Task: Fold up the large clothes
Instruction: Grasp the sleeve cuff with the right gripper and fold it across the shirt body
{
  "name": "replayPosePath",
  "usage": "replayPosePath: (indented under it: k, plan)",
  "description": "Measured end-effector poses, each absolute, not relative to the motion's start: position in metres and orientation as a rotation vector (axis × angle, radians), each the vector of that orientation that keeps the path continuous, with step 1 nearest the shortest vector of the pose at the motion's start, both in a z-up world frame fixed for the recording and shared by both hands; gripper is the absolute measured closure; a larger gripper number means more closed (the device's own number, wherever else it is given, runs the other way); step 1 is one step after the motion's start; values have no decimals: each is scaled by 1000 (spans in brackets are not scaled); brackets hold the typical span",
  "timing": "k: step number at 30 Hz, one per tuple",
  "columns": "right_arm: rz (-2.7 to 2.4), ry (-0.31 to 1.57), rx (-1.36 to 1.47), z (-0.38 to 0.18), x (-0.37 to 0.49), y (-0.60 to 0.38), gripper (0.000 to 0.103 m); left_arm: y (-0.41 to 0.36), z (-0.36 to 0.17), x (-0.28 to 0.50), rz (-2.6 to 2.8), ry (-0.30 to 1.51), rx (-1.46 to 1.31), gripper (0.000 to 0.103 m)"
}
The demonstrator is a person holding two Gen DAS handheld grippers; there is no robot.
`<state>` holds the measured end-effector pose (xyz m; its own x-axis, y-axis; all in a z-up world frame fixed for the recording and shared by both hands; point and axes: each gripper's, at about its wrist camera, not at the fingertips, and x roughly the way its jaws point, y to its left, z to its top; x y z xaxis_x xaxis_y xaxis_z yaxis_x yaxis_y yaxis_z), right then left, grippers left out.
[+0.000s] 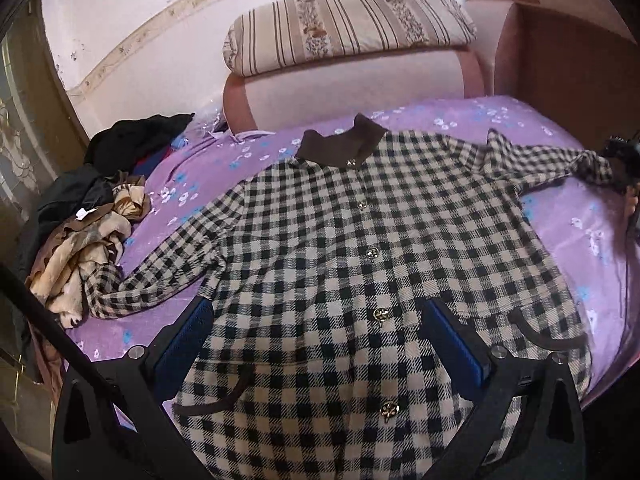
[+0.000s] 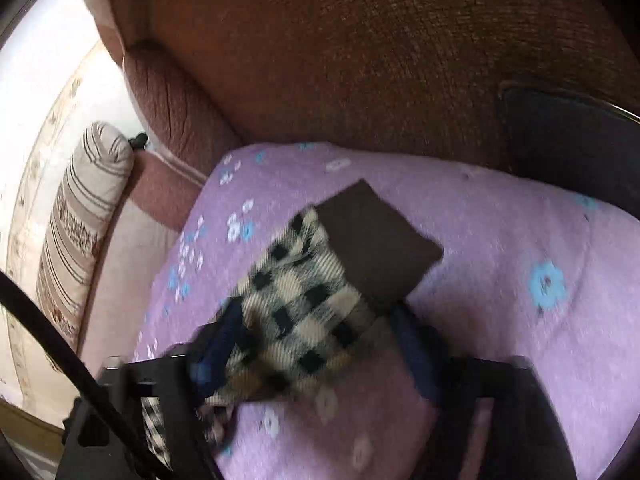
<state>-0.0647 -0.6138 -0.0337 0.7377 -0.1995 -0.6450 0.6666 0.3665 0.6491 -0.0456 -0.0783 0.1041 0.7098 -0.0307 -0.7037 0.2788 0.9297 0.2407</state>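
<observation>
A black-and-cream checked coat (image 1: 340, 264) with a brown collar (image 1: 340, 146) lies spread face up on a purple flowered sheet (image 1: 460, 120). My left gripper (image 1: 320, 312) hangs open above the coat's lower front, its blue pads (image 1: 188, 340) on either side of the button row. In the right wrist view my right gripper (image 2: 316, 316) has the coat's right sleeve (image 2: 296, 296) with its brown cuff (image 2: 376, 240) lying between its fingers; the view is blurred. The right gripper also shows at the far right of the left wrist view (image 1: 624, 168), at the sleeve end.
A pile of other clothes (image 1: 92, 216) lies at the sheet's left edge. A striped pillow (image 1: 348, 24) rests on the pink sofa back (image 1: 352, 88). A brown upholstered armrest (image 2: 340, 52) rises just beyond the right sleeve.
</observation>
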Motion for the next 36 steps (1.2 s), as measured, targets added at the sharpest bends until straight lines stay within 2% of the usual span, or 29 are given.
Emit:
replayPosePath:
  k: [1, 2, 9, 14, 19, 22, 29, 32, 33, 34, 36]
  plan:
    - [-564, 516, 1083, -38, -65, -620, 86, -80, 101, -43, -178, 778, 345, 0]
    - [-542, 512, 1122, -42, -67, -625, 94, -81, 98, -42, -178, 784, 346, 0]
    - [-654, 396, 1138, -17, -109, -642, 95, -70, 92, -41, -185, 785, 329, 0]
    - [-553, 392, 911, 52, -77, -584, 95, -44, 96, -44, -174, 773, 276, 0]
    - [-276, 498, 639, 111, 20, -453, 95, -15, 100, -50, -160, 759, 214, 0]
    - [-113, 577, 521, 119, 76, -361, 95, 7, 106, -54, -148, 735, 179, 0]
    - [186, 818, 225, 59, 180, -117, 96, 64, 115, -61, -99, 690, 107, 0]
    - [288, 956, 137, 10, 192, -43, 92, 82, 115, -61, -91, 692, 73, 0]
    - [315, 1009, 102, -3, 192, -24, 82, 84, 116, -61, -91, 693, 67, 0]
    - [305, 993, 68, -7, 185, -17, 79, 87, 116, -61, -96, 691, 57, 0]
    - [354, 975, 79, 2, 169, -21, 63, 91, 117, -61, -106, 681, 38, 0]
